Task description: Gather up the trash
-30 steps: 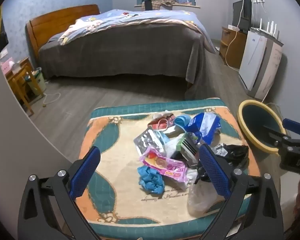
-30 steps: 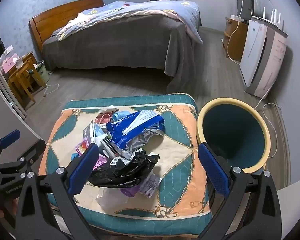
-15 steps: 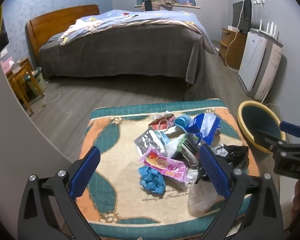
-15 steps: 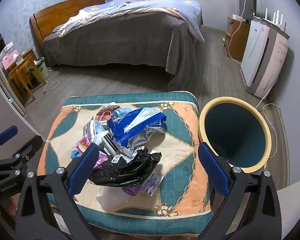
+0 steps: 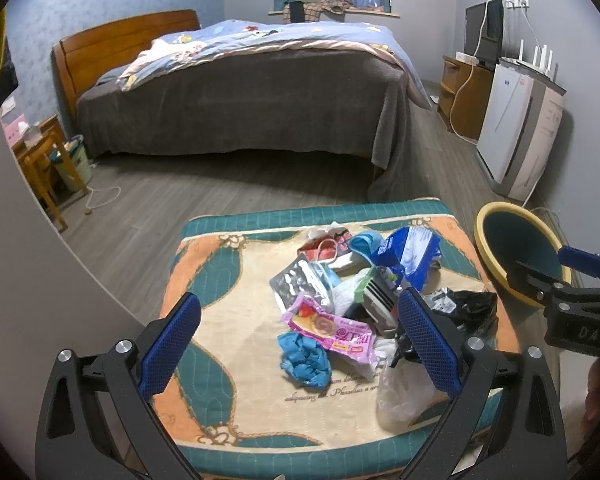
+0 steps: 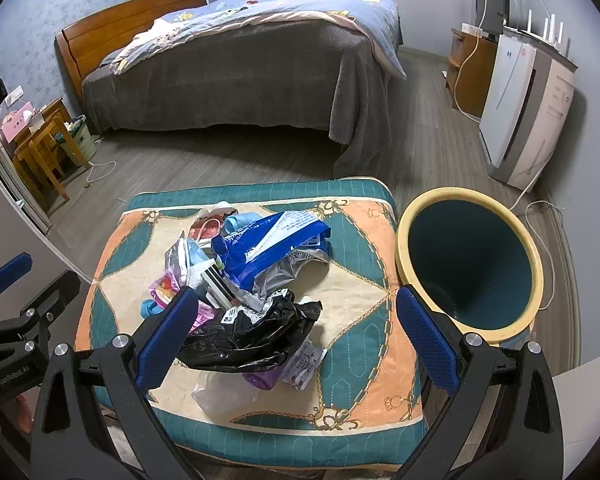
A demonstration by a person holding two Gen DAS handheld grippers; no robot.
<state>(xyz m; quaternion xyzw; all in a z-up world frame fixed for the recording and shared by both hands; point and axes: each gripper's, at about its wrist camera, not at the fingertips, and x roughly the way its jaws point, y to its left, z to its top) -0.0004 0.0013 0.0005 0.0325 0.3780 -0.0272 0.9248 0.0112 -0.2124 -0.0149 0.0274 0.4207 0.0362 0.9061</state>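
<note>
— Reporting status: both your tools, left tool and right tool, stand wide apart and hold nothing. The trash pile lies mid-table; the bin stands just beside its right edge.

— Advice?

— Take the black bag first; it seems to overlie smaller scraps. Pinch a raised fold.

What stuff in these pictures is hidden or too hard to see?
- Bottom of the bin: right wrist view, too dark to tell if anything lies inside.
- Bin in the left wrist view: partly covered by the right claw.
- Trash under the black bag: covered.
- Writing on the blue packet: too small.
- Clear bag: partly behind a left claw finger.
</note>
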